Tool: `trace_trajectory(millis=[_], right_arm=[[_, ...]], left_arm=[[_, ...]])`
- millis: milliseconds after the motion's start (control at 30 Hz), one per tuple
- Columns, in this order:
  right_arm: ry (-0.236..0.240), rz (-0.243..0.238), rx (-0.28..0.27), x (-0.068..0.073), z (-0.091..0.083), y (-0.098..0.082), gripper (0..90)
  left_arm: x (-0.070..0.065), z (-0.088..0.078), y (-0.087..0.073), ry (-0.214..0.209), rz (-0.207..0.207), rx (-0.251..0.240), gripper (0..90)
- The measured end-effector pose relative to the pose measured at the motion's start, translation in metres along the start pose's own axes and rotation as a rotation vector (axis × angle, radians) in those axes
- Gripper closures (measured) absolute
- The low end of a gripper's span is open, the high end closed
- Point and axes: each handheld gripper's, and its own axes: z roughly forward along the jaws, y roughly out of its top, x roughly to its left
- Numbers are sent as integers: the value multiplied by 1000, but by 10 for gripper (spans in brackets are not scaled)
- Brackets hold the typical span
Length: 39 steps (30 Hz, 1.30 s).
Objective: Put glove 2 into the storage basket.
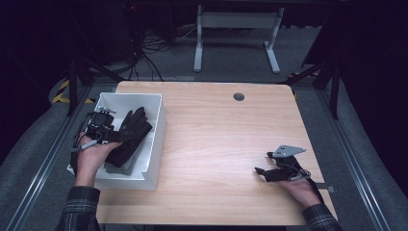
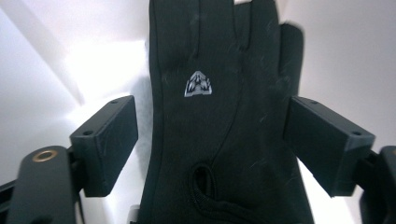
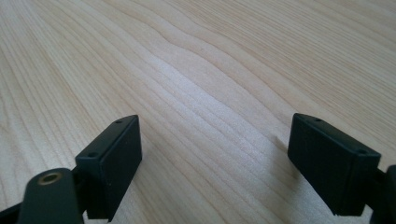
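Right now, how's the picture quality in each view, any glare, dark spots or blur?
High view: dim, surroundings nearly black, table evenly lit. Left gripper view: white bin overexposed, black glove dark with little detail, its fingertips slightly soft. Right gripper view: soft glare on the wood grain, far table blurred.

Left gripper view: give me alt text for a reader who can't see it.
A black glove with a small silver emblem lies between the left gripper's two black fingers, which stand apart on either side of it without pressing on it. Behind the glove are the bright white walls of a bin.
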Motion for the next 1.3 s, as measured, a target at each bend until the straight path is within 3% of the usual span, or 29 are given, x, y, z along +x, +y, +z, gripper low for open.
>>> trace_trajectory(millis=[433,867,1300], right_arm=[[1,2,2,0,0,0,181],[1,2,1,0,0,0,181],[1,2,1,0,0,0,181]], left_arm=[[-27,-19,18,-75,73,-65,176],[-80,-22,34,-189,167,-110,176],[-125,-18,43,-258,242,-123,175]])
